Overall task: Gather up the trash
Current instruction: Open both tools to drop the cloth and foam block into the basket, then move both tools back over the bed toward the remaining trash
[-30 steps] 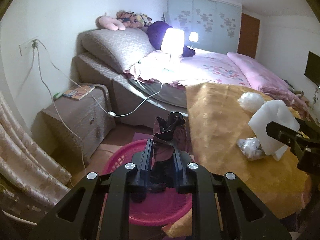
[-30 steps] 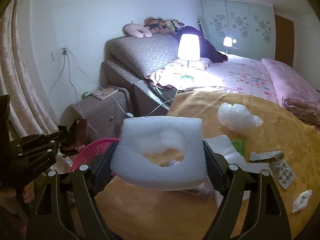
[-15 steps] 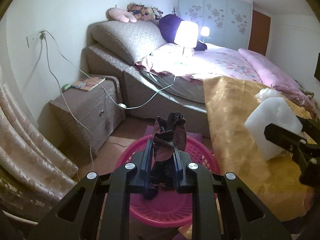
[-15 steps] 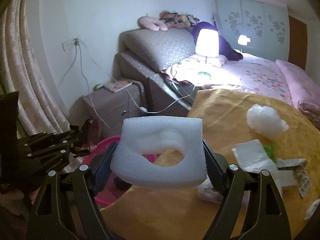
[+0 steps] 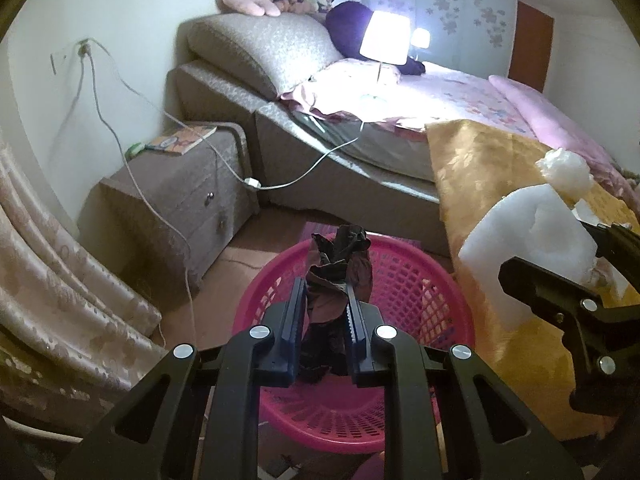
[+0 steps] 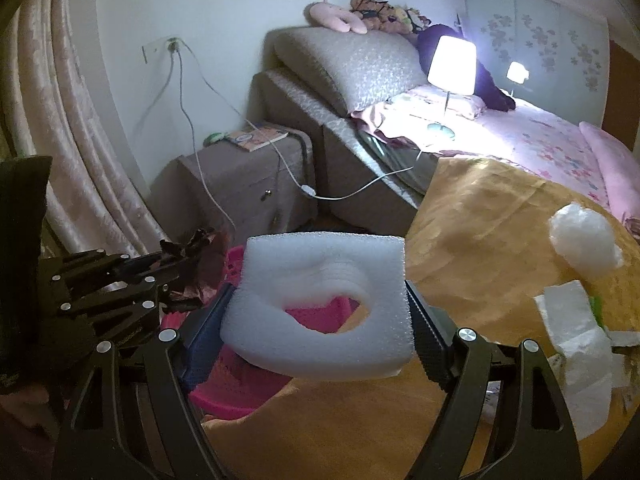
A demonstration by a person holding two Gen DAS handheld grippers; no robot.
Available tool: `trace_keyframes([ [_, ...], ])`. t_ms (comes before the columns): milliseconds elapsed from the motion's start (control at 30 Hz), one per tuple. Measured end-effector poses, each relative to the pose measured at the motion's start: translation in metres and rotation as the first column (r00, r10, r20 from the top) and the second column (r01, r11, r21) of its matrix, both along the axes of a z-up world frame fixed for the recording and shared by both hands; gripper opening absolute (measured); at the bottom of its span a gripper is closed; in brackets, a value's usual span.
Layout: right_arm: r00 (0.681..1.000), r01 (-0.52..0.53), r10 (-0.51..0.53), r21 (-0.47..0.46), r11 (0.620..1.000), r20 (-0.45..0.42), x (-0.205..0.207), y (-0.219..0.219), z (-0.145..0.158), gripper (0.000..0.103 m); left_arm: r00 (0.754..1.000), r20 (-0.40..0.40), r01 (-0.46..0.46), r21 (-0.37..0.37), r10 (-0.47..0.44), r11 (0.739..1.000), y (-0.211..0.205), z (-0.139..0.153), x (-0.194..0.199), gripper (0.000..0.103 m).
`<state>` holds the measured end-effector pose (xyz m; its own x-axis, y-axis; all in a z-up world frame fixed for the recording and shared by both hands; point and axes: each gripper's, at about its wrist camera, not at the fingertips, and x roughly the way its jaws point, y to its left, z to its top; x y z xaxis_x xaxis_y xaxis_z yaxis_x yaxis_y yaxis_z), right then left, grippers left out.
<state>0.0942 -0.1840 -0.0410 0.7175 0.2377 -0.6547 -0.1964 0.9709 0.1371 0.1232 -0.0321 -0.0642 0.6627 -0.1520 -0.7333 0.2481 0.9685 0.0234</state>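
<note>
While left hand-held gripper (image 5: 323,312) clamps dark crumpled wrapper (image 5: 338,268) upright over pink basket (image 5: 420,280), right hand-held gripper (image 6: 320,308) grips foam block (image 6: 324,304) w/ long axis crosswise.

— How is the left gripper (image 5: 325,300) set?
— Tilted downward, its jaws drawn nearly together, pinching a dark crumpled scrap (image 5: 338,268).
— And the right gripper (image 6: 320,312)?
— Also angled down, jaws spread wide, both pads pressed against the sides of a white foam block (image 6: 320,280). It sits just right of the left one, apart from it.
</note>
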Motion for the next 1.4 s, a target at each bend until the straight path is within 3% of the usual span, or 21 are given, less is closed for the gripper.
trace_keyframes([
  [100, 1.0, -0.012, 0.012, 0.003, 1.0, -0.008, 0.004, 0.004, -0.002, 0.078, 1.0, -0.014, -0.009, -0.004, 0.009, 1.0, 0.004, -0.003, 0.004, 0.021],
  [233, 0.999, -0.026, 0.026, 0.015, 1.0, -0.021, 0.006, 0.006, -0.004, 0.079, 0.999, -0.014, -0.029, -0.007, 0.029, 1.0, 0.007, -0.004, 0.006, 0.036],
  [533, 1.0, -0.006, 0.007, 0.032, 0.999, -0.026, 0.003, 0.0, -0.004, 0.083, 0.999, -0.015, -0.036, -0.009, 0.035, 0.999, 0.007, -0.002, 0.005, 0.05],
  [1000, 0.999, 0.043, -0.042, 0.055, 0.998, -0.01, -0.016, -0.018, -0.005, 0.083, 0.999, 0.013, -0.037, -0.009, 0.037, 0.999, 0.001, 0.001, -0.002, 0.064],
  [1400, 0.985, 0.169, -0.17, 0.067, 0.983, 0.015, -0.061, -0.072, -0.003, 0.083, 0.998, 0.042, 0.049, -0.014, -0.049, 0.999, -0.025, 0.007, -0.016, 0.069],
])
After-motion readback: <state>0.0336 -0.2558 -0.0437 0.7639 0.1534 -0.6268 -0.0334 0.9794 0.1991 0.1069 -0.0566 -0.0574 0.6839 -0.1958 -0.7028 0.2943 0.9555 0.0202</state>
